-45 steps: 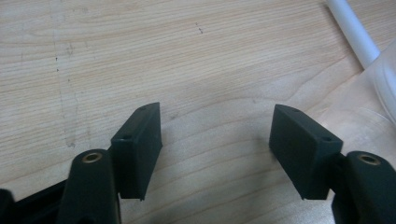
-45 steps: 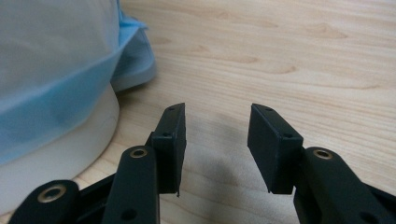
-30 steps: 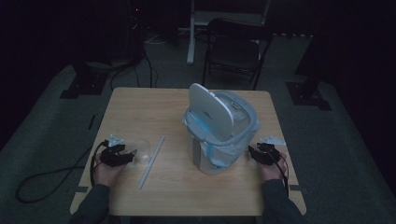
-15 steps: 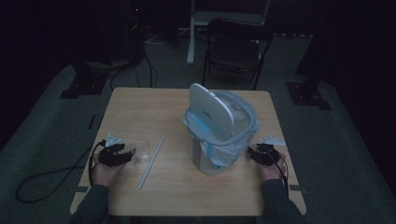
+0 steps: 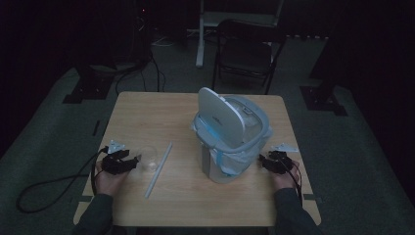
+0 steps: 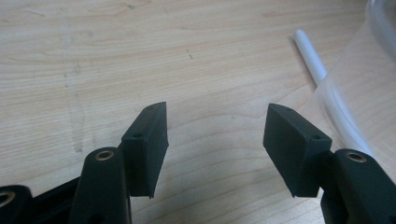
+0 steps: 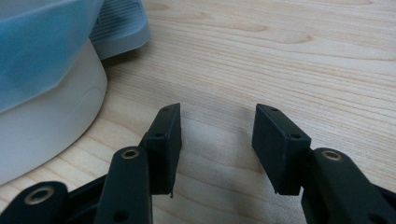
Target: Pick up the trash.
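The small white bin [image 5: 230,147] sits right of centre on the wooden table [image 5: 147,110], lined with a pale blue plastic bag [image 5: 244,152] and its lid [image 5: 220,115] flipped up on edge. My guess is it's light, hard and a bit slick, so it could skid or tip if you push high; the folded-over bag rim looks like the easy thing to pinch, but it's thin and would tear or slip. Left of it lies a white straw [image 5: 158,169], then a clear plastic cup [image 5: 148,157], which probably crushes easily. The right gripper [image 7: 217,140] rests just beside the bin's base, jaws apart on nothing. The left gripper [image 6: 217,142] sits by the cup, also spread wide and empty.
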Motion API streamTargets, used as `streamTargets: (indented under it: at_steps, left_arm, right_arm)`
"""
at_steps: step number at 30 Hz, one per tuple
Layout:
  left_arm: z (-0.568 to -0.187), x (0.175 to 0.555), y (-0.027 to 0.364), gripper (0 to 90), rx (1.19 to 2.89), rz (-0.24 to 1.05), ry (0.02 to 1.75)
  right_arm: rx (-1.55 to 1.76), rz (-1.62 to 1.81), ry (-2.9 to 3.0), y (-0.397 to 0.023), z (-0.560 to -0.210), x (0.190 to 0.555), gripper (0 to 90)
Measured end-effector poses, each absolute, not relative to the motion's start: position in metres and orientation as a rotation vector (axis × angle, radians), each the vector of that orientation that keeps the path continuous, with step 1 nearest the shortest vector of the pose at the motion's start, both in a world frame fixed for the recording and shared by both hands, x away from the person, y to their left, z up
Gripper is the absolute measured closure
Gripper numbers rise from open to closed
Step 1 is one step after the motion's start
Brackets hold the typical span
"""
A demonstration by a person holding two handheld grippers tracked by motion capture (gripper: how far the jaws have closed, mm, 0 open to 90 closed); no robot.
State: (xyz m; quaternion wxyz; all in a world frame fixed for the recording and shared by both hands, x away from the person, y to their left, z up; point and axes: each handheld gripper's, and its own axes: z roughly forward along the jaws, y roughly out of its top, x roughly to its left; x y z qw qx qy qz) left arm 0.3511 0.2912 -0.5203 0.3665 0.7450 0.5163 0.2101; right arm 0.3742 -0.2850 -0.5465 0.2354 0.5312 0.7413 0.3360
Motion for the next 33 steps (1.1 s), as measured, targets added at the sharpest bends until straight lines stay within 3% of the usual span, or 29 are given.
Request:
streamTargets:
  at_steps: [33]
  left_arm:
    - [-0.461, 0.343, 0.295, 46.7, 1.85, 0.547, 1.207]
  right_arm:
    - [1.454, 0.927, 2.035, -0.284, -0.547, 0.374, 48.7]
